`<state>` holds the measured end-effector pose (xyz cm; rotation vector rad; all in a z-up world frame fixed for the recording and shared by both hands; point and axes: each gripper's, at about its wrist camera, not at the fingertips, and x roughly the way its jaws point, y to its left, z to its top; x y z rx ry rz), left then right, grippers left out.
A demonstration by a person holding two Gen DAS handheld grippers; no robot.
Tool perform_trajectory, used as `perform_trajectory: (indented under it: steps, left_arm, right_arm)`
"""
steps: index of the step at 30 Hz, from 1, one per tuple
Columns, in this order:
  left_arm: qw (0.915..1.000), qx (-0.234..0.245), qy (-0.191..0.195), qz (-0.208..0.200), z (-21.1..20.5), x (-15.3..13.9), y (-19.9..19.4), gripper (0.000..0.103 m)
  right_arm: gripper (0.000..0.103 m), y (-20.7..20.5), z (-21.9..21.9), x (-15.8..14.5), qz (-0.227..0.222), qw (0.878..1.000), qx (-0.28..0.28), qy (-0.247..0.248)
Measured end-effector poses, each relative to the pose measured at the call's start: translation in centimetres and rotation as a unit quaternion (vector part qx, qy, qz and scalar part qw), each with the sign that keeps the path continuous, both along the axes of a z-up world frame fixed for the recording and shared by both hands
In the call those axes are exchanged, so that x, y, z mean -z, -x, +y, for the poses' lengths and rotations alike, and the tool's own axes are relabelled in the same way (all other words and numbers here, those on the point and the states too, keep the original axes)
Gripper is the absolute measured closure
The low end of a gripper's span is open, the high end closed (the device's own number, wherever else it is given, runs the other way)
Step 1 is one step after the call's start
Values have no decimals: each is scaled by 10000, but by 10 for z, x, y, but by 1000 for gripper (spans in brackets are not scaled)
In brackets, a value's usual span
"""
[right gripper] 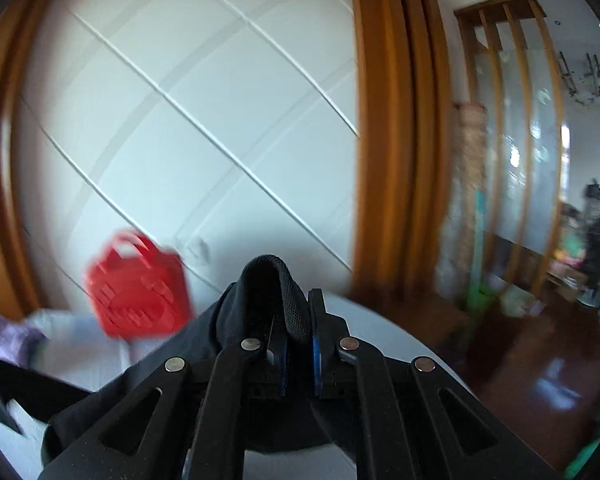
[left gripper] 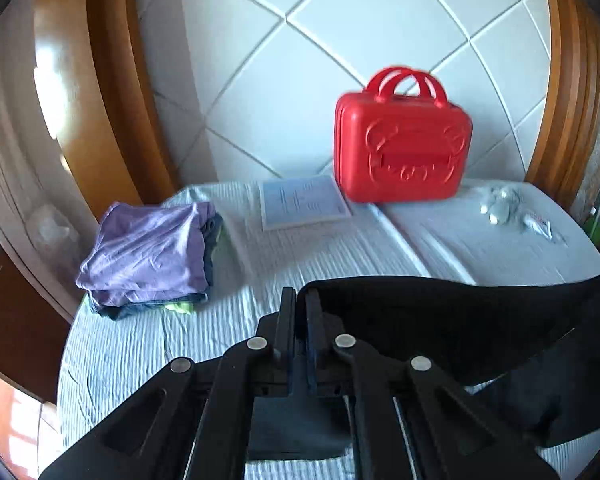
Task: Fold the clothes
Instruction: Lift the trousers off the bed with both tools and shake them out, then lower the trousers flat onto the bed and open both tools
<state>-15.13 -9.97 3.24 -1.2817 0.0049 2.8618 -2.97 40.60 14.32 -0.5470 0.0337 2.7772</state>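
Observation:
A black garment (left gripper: 440, 320) hangs stretched above the bed, held between both grippers. My left gripper (left gripper: 300, 300) is shut on one edge of it, and the cloth runs off to the right. My right gripper (right gripper: 297, 308) is shut on a bunched black mesh edge of the same garment (right gripper: 267, 280), which drapes down to the left. A stack of folded clothes with a purple piece on top (left gripper: 147, 252) lies on the bed at the left. It shows blurred in the right wrist view (right gripper: 7, 340).
A red hard case (left gripper: 400, 144) stands at the back of the bed against the white padded headboard (left gripper: 300, 60). A paper sheet (left gripper: 304, 204) lies beside it. Small white items (left gripper: 508, 208) lie at the right. The bed's light sheet (left gripper: 340, 248) stretches ahead.

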Motion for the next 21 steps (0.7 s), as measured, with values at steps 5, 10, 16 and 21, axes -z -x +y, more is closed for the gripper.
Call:
perform_trajectory:
  steps: [5, 10, 16, 21]
  left_arm:
    - [9982, 499, 62, -330, 33, 39, -7, 68]
    - [9889, 1292, -250, -693, 95, 64, -32, 60]
    - [9681, 1946, -412, -1522, 160, 122, -71, 59]
    - [9638, 1691, -649, -1956, 176, 162, -82, 59]
  right_arm:
    - [93, 1, 32, 90, -1664, 9839, 613, 223]
    - [76, -12, 52, 172, -2912, 9514, 915, 416]
    - [56, -46, 66, 188, -3160, 9441, 818, 451]
    - [50, -54, 74, 190, -3189, 9437, 726, 499]
